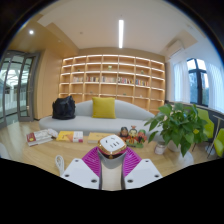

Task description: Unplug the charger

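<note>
Gripper view is showing a white, boxy charger (111, 146) with rounded corners and a reddish mark on its top face, being clamped between the two magenta pads (93, 160) of the claw (111, 158); both smooth white fingers are being pressed against its sides, just above a pale wooden tabletop (30, 150). Whether the charger is seated in a socket cannot be told, since its underside is hidden. Beyond the fingers, a leafy green plant (180, 122) in a small pot is being displayed on the tabletop, with a cluster of small reddish-brown items (132, 132) beside it. Flat printed booklets (42, 136) are lying further off along the tabletop. Behind it, a light-coloured sofa (100, 113) is being occupied by a square yellow cushion (103, 107) and a soft black bag (64, 108). A tall wooden shelving unit (110, 78) with open compartments is lining the back wall, and a long strip light (121, 32) is glowing on the ceiling.
</note>
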### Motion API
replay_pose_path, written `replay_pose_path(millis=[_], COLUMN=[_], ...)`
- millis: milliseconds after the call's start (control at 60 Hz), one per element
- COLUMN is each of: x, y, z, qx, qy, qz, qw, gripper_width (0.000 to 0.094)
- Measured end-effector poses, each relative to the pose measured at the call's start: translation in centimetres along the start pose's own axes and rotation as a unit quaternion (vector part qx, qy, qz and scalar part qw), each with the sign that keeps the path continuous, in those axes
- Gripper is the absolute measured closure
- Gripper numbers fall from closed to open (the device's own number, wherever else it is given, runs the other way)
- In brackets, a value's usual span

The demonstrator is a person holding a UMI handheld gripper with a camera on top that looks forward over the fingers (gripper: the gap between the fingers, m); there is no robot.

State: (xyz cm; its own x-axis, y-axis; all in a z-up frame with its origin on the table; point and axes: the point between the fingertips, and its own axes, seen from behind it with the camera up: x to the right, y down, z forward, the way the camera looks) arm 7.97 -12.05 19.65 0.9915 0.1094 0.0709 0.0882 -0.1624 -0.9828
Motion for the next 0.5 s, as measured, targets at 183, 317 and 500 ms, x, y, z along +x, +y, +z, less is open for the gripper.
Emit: replay_pose_path(millis=[183,317,500], x=[4.8,5.5,7.4], y=[15.8,19.5,19.7], z=[0.7,0.9,1.4], qx=[-0.156,-0.196,-0.196], qy=[0.025,0.018,0.042], qz=[0.027,0.060,0.057], qw=[0.987,0.979,0.978], gripper_width=[0.0611,0.0519,0.0268])
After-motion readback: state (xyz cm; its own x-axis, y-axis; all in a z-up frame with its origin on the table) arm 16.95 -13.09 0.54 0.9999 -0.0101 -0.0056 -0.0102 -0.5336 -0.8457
